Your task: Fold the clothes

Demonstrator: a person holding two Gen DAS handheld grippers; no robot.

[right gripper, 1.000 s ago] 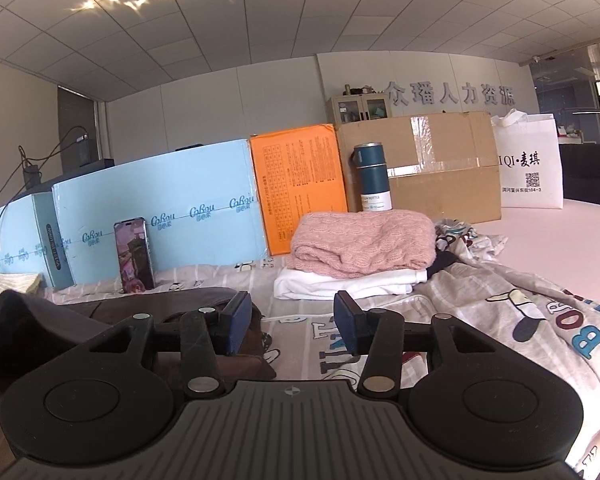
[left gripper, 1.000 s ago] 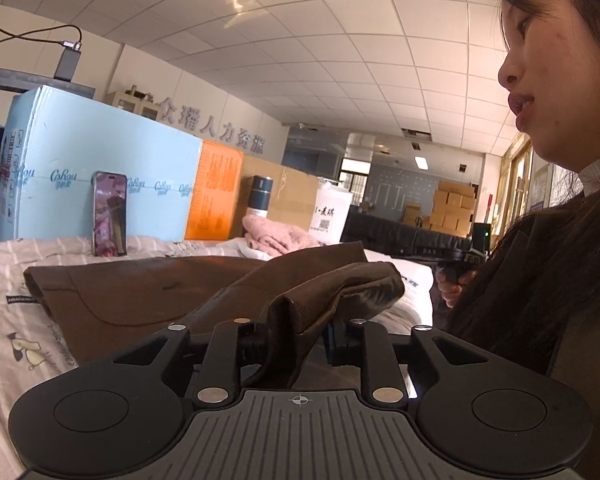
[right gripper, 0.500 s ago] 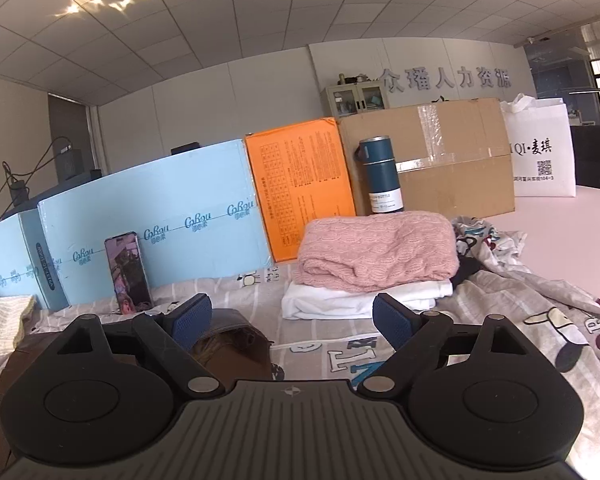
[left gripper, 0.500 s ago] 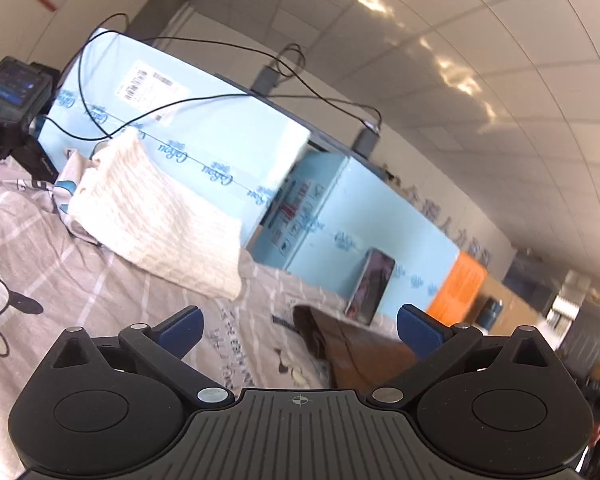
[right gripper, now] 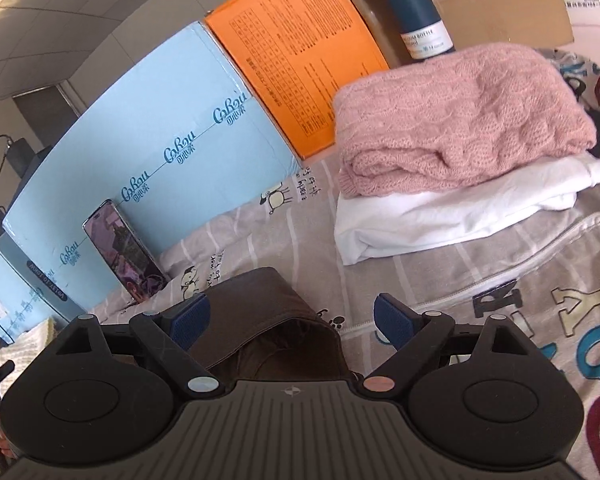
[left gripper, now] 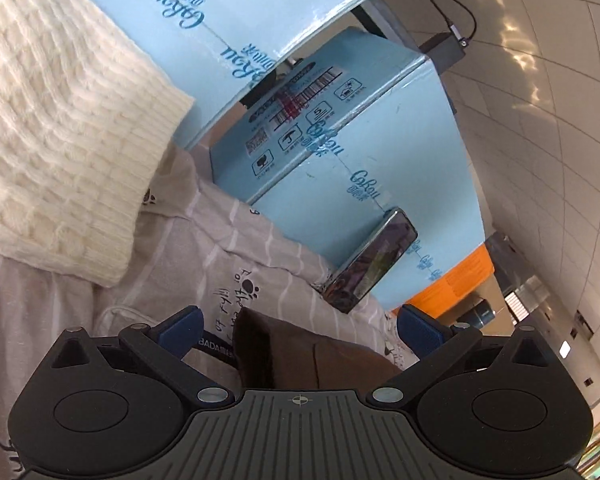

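Released since 1 second ago, the brown garment (left gripper: 300,356) now lies folded on the patterned bedsheet (left gripper: 260,264), no longer bunched between the left gripper's (left gripper: 298,330) fingers. That gripper stands spread wide over the garment's dark folded end, its 2 blue pads (left gripper: 180,326) clear of the cloth on either side. The right gripper (right gripper: 292,322), also spread wide, hangs above the garment's other end (right gripper: 268,320), which sits between its pads without touching them.

Both views have rolled and tilted compared with the earlier frames; the person seen beside the left gripper 1 second ago is gone from view.

Beyond the garment, a phone (right gripper: 122,248) leans against a light blue box (right gripper: 148,152). A cream knitted sweater (left gripper: 56,128) lies at the left gripper's far left. A pink sweater (right gripper: 456,116) rests on a folded white garment (right gripper: 452,216) ahead of the right gripper, with an orange box (right gripper: 296,44) and a dark bottle (right gripper: 416,12) behind.

Each gripper body hides the near part of the brown garment, so its full outline cannot be made out.
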